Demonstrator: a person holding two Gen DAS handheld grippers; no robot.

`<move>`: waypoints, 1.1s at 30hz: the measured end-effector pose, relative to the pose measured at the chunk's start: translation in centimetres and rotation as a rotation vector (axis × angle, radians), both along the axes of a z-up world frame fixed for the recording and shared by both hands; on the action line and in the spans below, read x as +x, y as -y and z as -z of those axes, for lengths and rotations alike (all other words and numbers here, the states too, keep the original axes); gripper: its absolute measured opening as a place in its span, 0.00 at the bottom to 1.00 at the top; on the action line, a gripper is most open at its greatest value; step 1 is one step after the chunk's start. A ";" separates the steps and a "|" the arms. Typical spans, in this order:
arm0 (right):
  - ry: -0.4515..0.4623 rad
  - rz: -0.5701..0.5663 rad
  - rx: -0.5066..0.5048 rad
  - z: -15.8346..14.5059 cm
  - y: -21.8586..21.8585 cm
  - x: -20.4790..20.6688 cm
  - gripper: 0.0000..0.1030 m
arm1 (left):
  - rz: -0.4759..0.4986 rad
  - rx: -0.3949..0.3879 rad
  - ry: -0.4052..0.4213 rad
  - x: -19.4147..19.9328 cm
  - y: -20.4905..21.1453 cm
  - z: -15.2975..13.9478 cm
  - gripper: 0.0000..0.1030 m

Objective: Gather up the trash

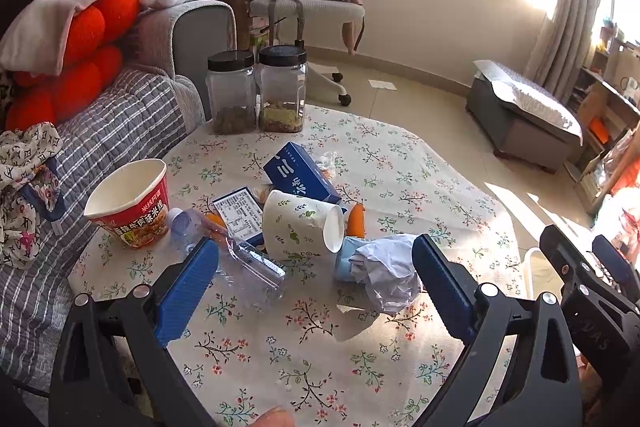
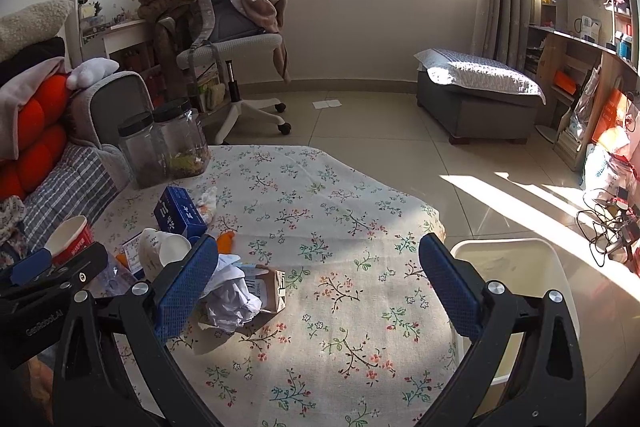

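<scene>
Both grippers spread, empty. Left gripper (image 1: 316,281) faces trash on desk (image 1: 400,163): bottle (image 1: 248,267) by left pad, paper wad (image 1: 386,273) by right. Right gripper (image 2: 318,281) nearer bin (image 2: 516,287).

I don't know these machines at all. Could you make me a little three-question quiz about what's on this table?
1. True or false: the paper cup stands upright.
2. What sits beside the table, past its edge: A a white bin, B a broom, C a bucket of water?
3. Fill in: both grippers, left and right, have their jaws ____.

Key: 1 false, it lies on its side; 2 A; 3 open, holding nothing.
</scene>
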State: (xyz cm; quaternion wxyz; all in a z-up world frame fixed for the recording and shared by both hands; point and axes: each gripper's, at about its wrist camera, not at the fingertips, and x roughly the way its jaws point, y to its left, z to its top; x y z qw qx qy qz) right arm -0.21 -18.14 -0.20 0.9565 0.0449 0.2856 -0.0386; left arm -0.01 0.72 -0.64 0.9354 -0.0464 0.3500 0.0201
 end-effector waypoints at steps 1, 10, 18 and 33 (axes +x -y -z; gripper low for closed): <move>0.000 -0.001 -0.001 0.0 0.0 0.0 0.94 | -0.001 0.000 -0.001 0.0 0.0 0.0 0.92; -0.007 0.000 -0.009 0.2 -0.1 0.0 0.94 | -0.006 -0.034 -0.028 0.1 -0.2 0.3 0.92; -0.013 0.001 -0.012 0.2 -0.2 0.0 0.94 | -0.006 -0.057 -0.029 0.1 -0.4 0.3 0.92; -0.238 -0.038 0.036 2.1 -0.4 2.1 0.94 | -0.114 -0.061 -0.053 1.2 -3.9 1.2 0.92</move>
